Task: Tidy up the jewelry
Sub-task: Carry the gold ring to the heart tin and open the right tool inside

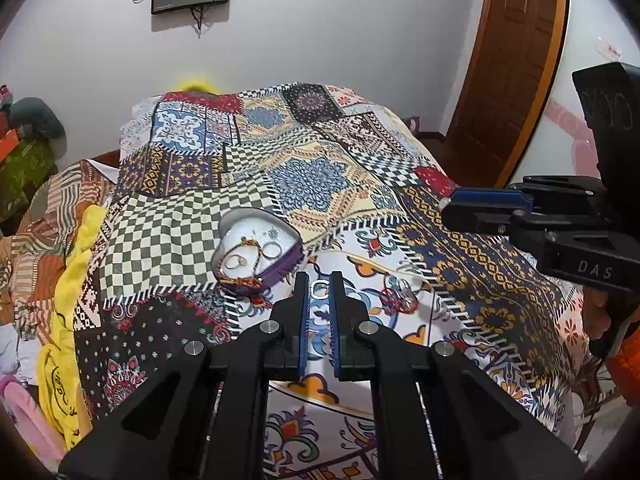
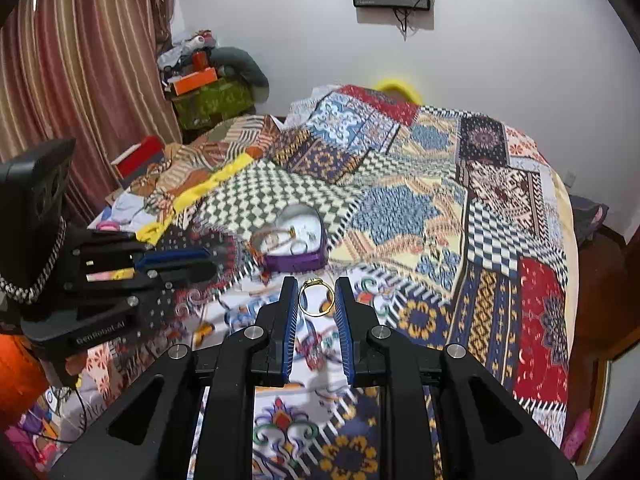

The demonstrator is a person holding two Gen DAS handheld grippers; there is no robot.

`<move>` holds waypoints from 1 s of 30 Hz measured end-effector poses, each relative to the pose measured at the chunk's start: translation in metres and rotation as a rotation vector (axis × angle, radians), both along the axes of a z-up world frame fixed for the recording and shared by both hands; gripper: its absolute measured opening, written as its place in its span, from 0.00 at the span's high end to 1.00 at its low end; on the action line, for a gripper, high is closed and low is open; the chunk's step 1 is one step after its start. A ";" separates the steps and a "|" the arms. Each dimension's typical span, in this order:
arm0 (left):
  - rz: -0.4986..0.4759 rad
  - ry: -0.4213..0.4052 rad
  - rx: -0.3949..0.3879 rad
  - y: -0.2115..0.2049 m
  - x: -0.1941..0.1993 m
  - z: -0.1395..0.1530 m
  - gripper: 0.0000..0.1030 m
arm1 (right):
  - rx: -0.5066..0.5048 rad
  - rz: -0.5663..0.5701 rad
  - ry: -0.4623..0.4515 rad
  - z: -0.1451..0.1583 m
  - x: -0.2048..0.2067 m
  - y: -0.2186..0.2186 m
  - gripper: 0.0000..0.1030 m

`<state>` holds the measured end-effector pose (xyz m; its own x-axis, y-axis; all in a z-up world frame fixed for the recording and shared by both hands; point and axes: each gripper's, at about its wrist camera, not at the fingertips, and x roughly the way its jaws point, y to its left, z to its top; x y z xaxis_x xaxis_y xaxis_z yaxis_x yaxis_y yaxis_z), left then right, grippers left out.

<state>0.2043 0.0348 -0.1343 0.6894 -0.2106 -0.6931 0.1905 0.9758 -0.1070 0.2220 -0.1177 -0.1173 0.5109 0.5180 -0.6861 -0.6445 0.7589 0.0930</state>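
Observation:
A purple heart-shaped jewelry box [image 1: 260, 250] lies open on the patterned bedspread and holds rings and a red-gold bracelet; it also shows in the right wrist view [image 2: 294, 242]. My left gripper [image 1: 319, 290] is shut on a small silver ring [image 1: 319, 289], just right of the box. My right gripper [image 2: 317, 294] is shut on a gold ring [image 2: 317, 297], held just in front of the box. A silver and red piece of jewelry [image 1: 400, 298] lies on the bedspread right of the left gripper. The right gripper [image 1: 448, 210] is seen from the side in the left wrist view.
The bed carries a patchwork bedspread [image 2: 400, 208]. Yellow cloth [image 1: 70, 312] and folded clothes lie along its left side. A wooden door [image 1: 512, 64] stands at the right. A striped curtain [image 2: 80, 80] and piled boxes [image 2: 208, 96] stand at the far left.

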 end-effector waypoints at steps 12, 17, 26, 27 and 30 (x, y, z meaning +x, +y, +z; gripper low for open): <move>0.063 0.012 -0.027 0.034 0.026 -0.016 0.93 | 0.019 0.032 0.045 -0.013 0.031 0.033 0.84; 0.083 0.047 -0.038 0.046 0.044 -0.034 0.93 | -0.017 0.044 0.065 -0.026 0.046 0.052 0.84; 0.085 0.097 -0.069 0.061 0.074 -0.057 0.93 | -0.072 0.081 0.111 -0.036 0.079 0.075 0.84; 0.085 0.103 -0.074 0.062 0.077 -0.059 0.93 | -0.077 0.086 0.116 -0.037 0.082 0.078 0.84; 0.079 0.114 -0.075 0.063 0.084 -0.063 0.93 | -0.084 0.099 0.141 -0.041 0.089 0.085 0.84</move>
<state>0.2881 0.0981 -0.1976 0.6236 -0.2128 -0.7523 0.0957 0.9758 -0.1966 0.3115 -0.0326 -0.1585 0.3561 0.4989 -0.7901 -0.7018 0.7011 0.1264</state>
